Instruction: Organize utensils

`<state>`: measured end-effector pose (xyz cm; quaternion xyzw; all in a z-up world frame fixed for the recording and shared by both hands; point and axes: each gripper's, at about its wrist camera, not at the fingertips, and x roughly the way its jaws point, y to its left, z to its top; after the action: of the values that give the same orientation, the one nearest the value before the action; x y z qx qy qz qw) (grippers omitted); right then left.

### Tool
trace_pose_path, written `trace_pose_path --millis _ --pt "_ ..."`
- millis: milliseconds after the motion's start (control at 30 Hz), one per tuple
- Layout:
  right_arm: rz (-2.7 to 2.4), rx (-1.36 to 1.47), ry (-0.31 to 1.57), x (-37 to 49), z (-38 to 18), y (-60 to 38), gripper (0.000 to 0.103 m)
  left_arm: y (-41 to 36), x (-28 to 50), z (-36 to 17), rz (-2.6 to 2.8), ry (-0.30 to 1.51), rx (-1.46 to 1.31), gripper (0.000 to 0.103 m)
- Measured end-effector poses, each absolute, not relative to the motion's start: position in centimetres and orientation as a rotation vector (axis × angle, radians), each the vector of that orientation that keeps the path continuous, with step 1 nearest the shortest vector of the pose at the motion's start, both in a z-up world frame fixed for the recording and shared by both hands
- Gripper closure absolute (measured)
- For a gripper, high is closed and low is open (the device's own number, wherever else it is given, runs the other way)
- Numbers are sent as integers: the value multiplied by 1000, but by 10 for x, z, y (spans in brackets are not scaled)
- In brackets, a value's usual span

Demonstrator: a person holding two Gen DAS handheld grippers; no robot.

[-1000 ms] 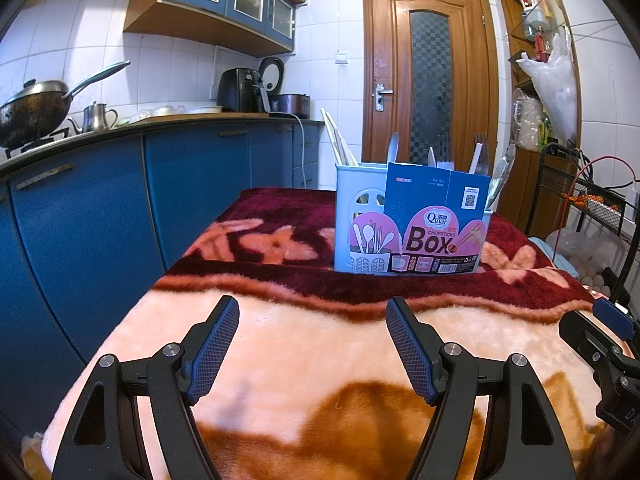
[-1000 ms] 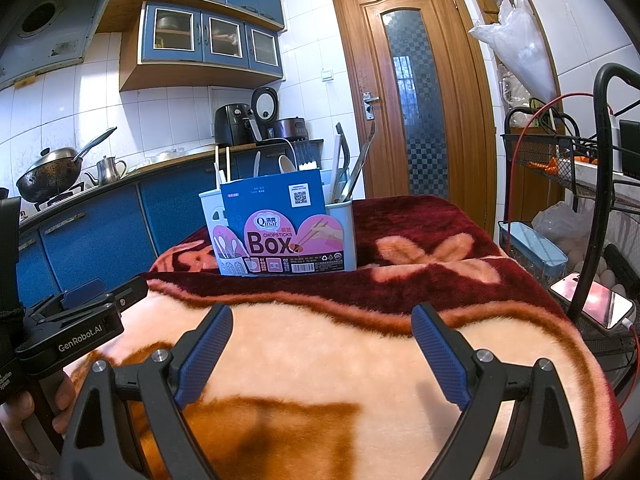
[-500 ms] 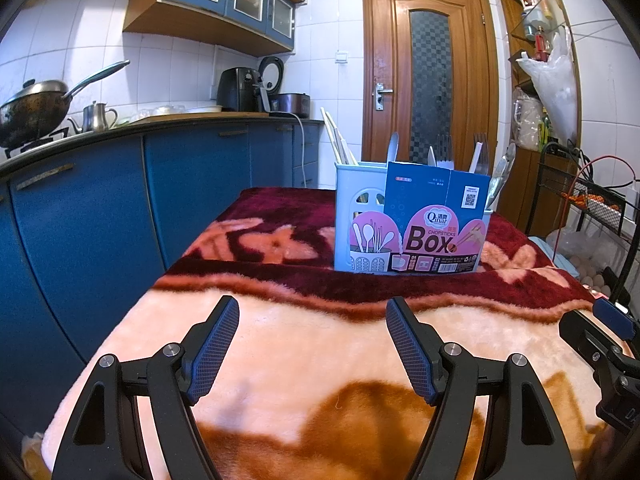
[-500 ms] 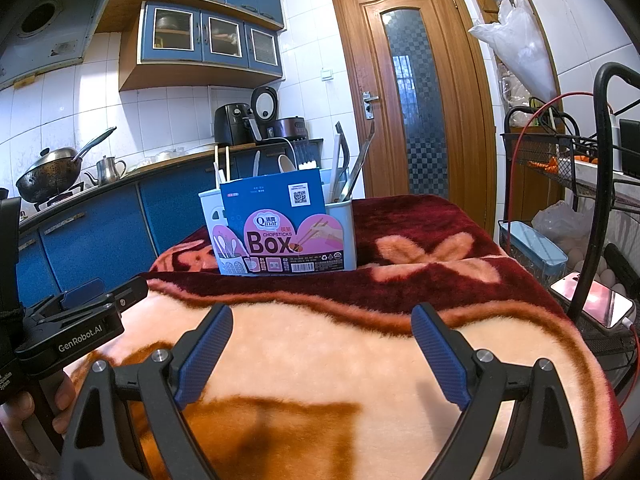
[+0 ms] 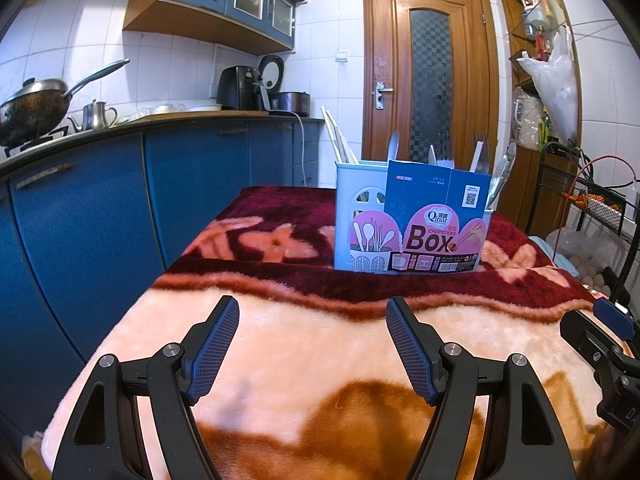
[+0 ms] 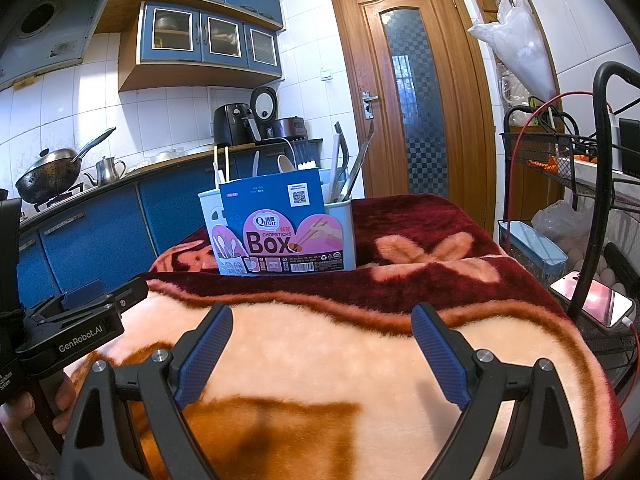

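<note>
Left wrist view: your left tongs (image 5: pixel 312 344) hang spread and empty over the blanket (image 5: pixel 312 400), the utensil box (image 5: pixel 412 220) well ahead and slightly right; your right tongs (image 6: pixel 322 350) gape empty too, box (image 6: pixel 280 228) ahead-left, probably poised to reach in with either

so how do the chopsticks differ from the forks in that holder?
The chopsticks are pale plain sticks; the forks are shiny metal with tines. The chopsticks stand at the left end of the utensil holder, leaning left; the forks stand towards its right end, behind the blue card label. The chopsticks poke higher above the rim than the forks. Both stand handle-down inside the holder.
</note>
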<state>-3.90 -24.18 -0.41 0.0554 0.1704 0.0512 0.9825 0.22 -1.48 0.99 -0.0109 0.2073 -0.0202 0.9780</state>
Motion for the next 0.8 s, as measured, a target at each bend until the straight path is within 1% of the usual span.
trace_pose_path --millis 533,800 --pt "98 116 355 -40 -8 -243 10 -15 0 11 -40 412 -22 26" --pt "122 149 335 -47 6 -244 10 -16 -8 26 -49 394 -22 26"
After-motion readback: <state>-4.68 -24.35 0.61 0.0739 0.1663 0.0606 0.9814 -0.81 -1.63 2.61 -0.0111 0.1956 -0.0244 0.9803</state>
